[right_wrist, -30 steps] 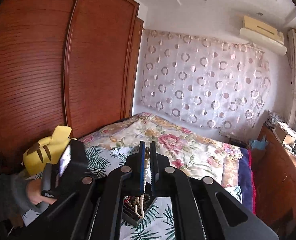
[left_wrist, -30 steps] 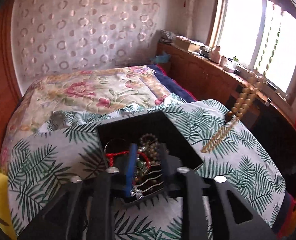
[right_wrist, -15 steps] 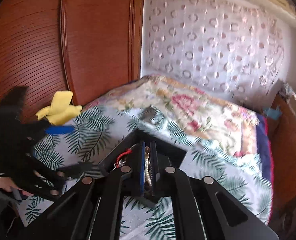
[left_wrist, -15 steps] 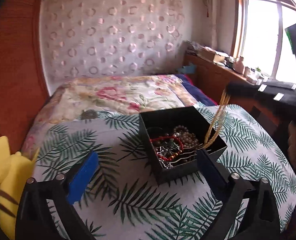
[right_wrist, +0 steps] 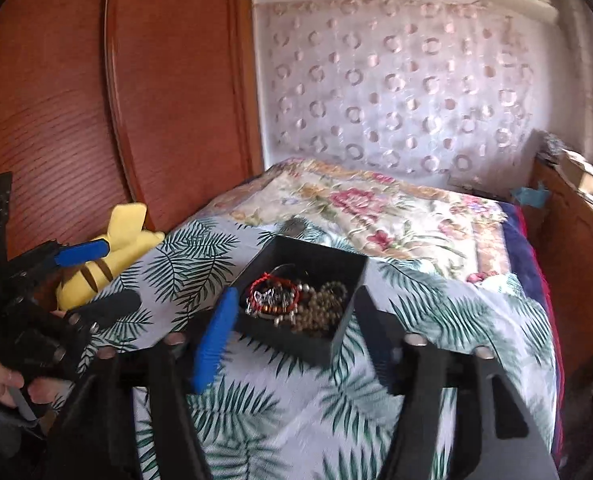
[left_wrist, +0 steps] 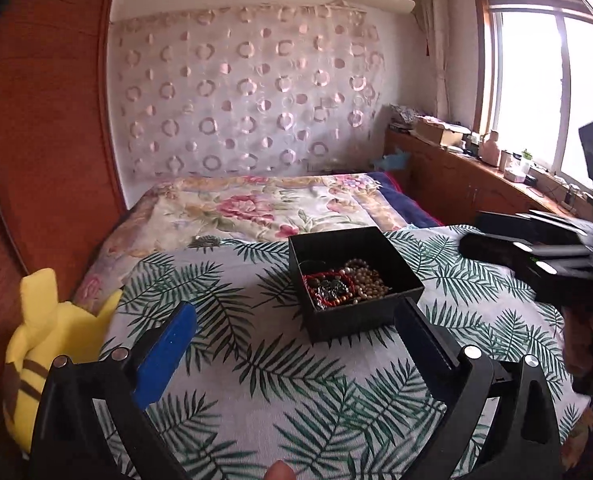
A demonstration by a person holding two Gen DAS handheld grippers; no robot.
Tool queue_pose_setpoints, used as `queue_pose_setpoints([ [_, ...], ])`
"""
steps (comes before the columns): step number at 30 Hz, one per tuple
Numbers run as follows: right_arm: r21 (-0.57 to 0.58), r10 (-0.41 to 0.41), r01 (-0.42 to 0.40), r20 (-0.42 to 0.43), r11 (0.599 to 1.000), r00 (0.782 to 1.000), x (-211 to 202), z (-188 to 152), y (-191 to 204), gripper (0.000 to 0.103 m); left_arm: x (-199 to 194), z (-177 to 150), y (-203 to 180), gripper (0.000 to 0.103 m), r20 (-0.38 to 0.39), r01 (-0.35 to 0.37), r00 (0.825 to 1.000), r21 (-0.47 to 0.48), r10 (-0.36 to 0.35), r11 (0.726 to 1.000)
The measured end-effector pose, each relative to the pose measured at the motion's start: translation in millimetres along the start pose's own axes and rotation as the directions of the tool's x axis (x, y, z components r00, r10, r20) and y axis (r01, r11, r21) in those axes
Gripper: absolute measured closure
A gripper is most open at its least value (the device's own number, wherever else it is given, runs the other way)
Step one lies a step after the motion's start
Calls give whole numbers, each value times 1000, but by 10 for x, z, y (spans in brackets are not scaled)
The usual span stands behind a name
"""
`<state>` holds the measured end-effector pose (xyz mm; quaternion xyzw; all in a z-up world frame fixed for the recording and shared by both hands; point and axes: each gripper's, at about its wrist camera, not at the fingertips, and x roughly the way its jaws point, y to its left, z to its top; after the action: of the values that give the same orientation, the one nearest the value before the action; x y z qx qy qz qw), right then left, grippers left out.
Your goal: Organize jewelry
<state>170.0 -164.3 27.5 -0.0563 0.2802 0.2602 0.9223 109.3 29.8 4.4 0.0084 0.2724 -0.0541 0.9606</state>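
An open square black box (left_wrist: 354, 280) is seen resting on the palm-leaf-print cloth (left_wrist: 280, 368) spread over the bed. A tangle of jewelry (left_wrist: 342, 285) is piled inside it: a red cord bracelet (right_wrist: 271, 293), brown bead strands (right_wrist: 322, 309), silvery pieces. The left gripper (left_wrist: 296, 344) is held short of the box, fingers spread wide, nothing between them. The right gripper (right_wrist: 292, 332) is likewise parted, empty, its tips flanking the box's near edge; contact cannot be told. A yellow plush toy (left_wrist: 44, 344) lies at the cloth's left edge.
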Motion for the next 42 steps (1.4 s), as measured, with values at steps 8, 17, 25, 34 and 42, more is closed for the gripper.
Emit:
queue_pose_setpoints([
  [8, 130, -130, 119, 84, 984, 988, -613, -609, 18, 3, -330, -144, -95, 7, 17, -9, 1000, -20, 9, 1000],
  [17, 213, -206, 185, 82, 959, 975, -701, -879, -148, 2, -493, -270, -265, 7, 32, -27, 999, 5, 26, 1000],
  [25, 208, -222, 200, 91, 957, 971, -685, -914, -123, 2, -506, -306, -308, 7, 36, -25, 999, -4, 25, 1000],
  [34, 199, -215, 192, 101, 961, 971, -709, -898, -36, 2, -502, -340, -294, 7, 34, -24, 999, -3, 24, 1000],
  [42, 195, -215, 192, 102, 962, 971, -700, -913, -5, 2, -519, -354, -273, 7, 38, -22, 999, -17, 23, 1000],
])
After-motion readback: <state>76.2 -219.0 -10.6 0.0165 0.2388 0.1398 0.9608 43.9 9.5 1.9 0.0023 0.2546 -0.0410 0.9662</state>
